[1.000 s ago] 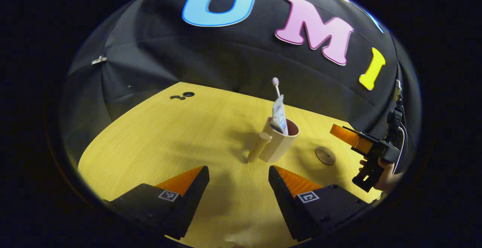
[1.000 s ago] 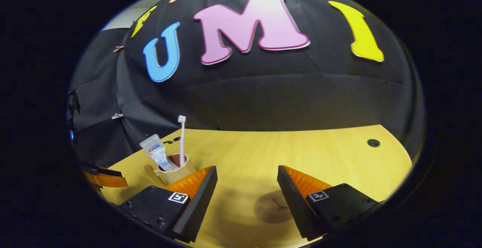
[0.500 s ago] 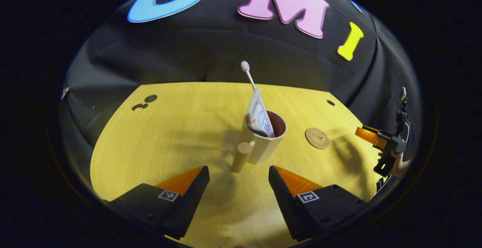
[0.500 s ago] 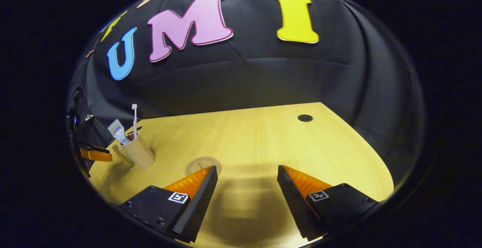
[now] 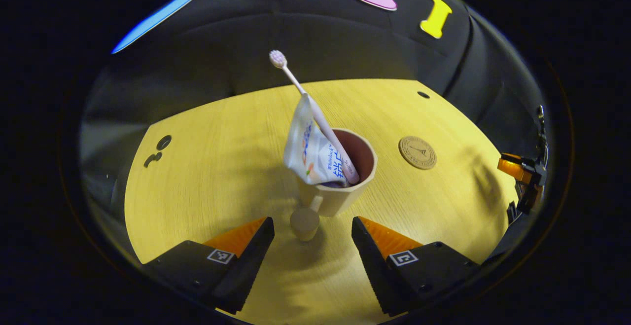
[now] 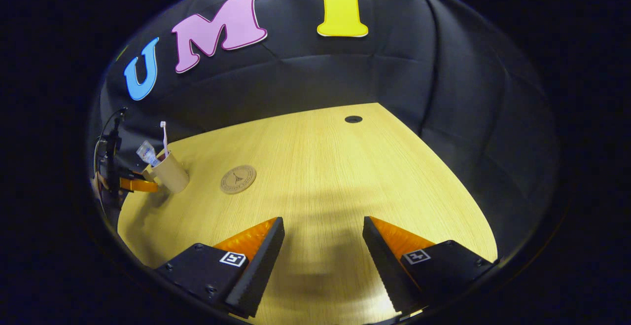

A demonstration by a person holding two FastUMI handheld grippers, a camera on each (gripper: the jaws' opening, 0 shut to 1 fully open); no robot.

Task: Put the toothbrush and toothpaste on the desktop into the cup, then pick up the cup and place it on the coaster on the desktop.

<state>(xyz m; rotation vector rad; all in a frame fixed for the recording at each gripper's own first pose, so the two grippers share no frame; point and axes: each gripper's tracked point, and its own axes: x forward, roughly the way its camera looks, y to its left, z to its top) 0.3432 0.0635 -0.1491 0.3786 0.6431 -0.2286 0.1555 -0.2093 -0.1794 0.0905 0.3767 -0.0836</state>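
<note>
Wooden desktop (image 5: pixel 222 167) with one cup, one toothbrush, one toothpaste tube, one coaster.

Nearest in left gripper view: left gripper (image 5: pixel 312 238) spread wide, handle (image 5: pixel 304 222) between fingers, untouched; at 12 o'clock cup (image 5: pixel 345 187) holding toothbrush (image 5: pixel 315 113) and toothpaste (image 5: pixel 313 150); coaster (image 5: pixel 417 152) at 2 o'clock, apart. Right gripper (image 6: pixel 323 241) wide, holding nothing, over bare wood.

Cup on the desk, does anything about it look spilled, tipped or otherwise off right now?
Nothing stands out. The cup stands upright on the desk with the toothbrush and toothpaste leaning inside, beside the coaster, not on it yet.
</note>
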